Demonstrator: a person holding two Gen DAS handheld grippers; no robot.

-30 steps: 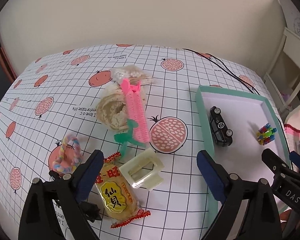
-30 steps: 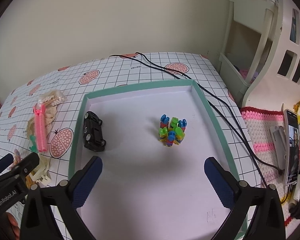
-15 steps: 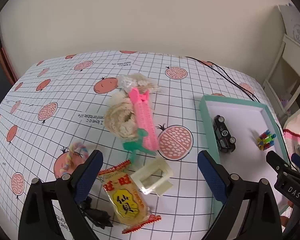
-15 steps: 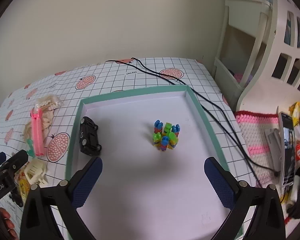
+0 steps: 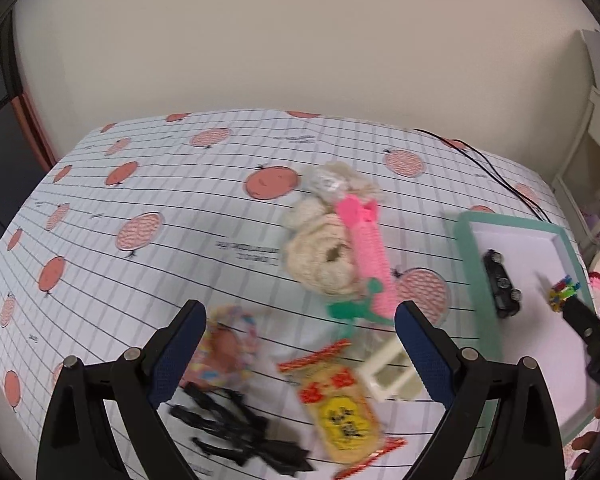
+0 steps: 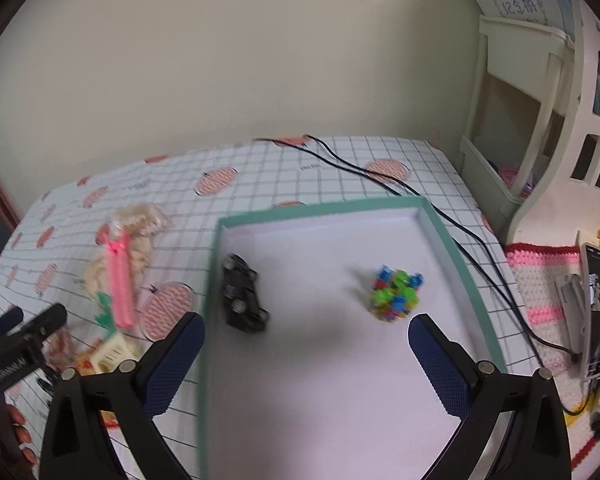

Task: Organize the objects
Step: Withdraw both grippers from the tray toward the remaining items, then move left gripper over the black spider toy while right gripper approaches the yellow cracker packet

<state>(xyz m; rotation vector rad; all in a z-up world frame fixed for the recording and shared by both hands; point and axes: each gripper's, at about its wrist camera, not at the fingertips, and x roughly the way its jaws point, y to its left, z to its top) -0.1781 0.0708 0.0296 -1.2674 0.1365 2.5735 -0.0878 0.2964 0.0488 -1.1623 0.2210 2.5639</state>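
We find the tray [image 6: 452, 236] on the right part of the table [image 5: 140, 280], holding two items well apart: a black toy car [image 6: 242, 294] near its left wall and a block cluster [image 6: 396, 294] toward the right. Left of the tray lies a loose group on the cloth: a pink zip bag [image 5: 366, 256] over cream rings [image 5: 320, 256], a green clip [image 5: 354, 308], a cream hair claw [image 5: 392, 372], a yellow snack packet [image 5: 340, 408], a pastel scrunchie [image 5: 228, 344] and a black clip [image 5: 236, 424], which is blurred. The left gripper [image 5: 300, 356] hangs above this group, fingers spread, holding nothing. The right gripper [image 6: 306, 364] stands over the tray, likewise spread and empty. A black cable [image 6: 380, 176] runs past the tray's far right corner.
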